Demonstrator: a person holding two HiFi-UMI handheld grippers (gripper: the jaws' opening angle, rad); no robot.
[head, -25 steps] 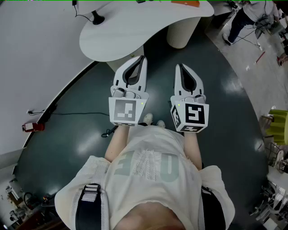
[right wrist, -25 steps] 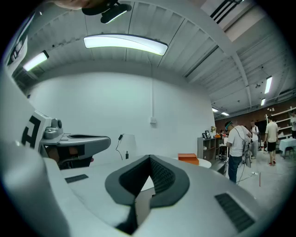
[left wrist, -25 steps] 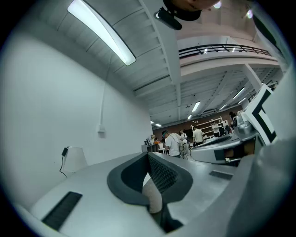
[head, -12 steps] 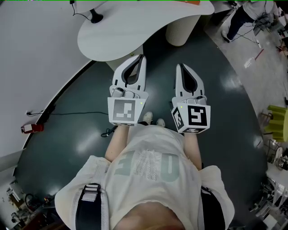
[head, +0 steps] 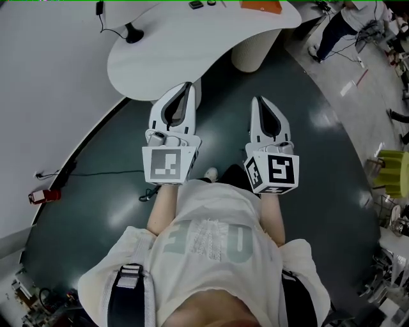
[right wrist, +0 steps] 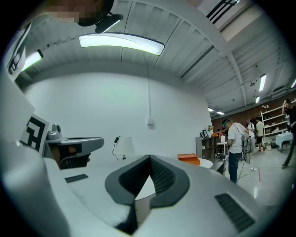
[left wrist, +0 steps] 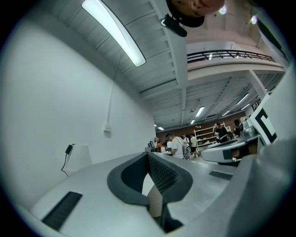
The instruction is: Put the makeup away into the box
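1. The left claw (head: pixel 186 87) is shut tight, tip to tip, and there is nothing in it
2. The right claw (head: pixel 257 101) is shut tight too and holds nothing
3. Both claws point level at the white table (head: pixel 166 57), and their tips are close to its near edge
4. An orange box (head: pixel 262 5) sits at the far side of the table, well away from both claws. I think it is the box for the makeup, but I cannot be sure
5. Some small things (head: pixel 195 4) lie near it. They may be the makeup, but they are too small to tell
6. So no part of the job looks done. Nothing is picked up and nothing is put in
7. The table edge is round, and a thick leg (head: pixel 249 48) stands under it, ahead of the right claw
8. A black stand with a wire (head: pixel 132 32) is on the left part of the table
9. The dark floor (head: pixel 319 140) is open ahead and to the right, so there is room to step closer. A wire (head: pixel 96 172) lies on it at the left
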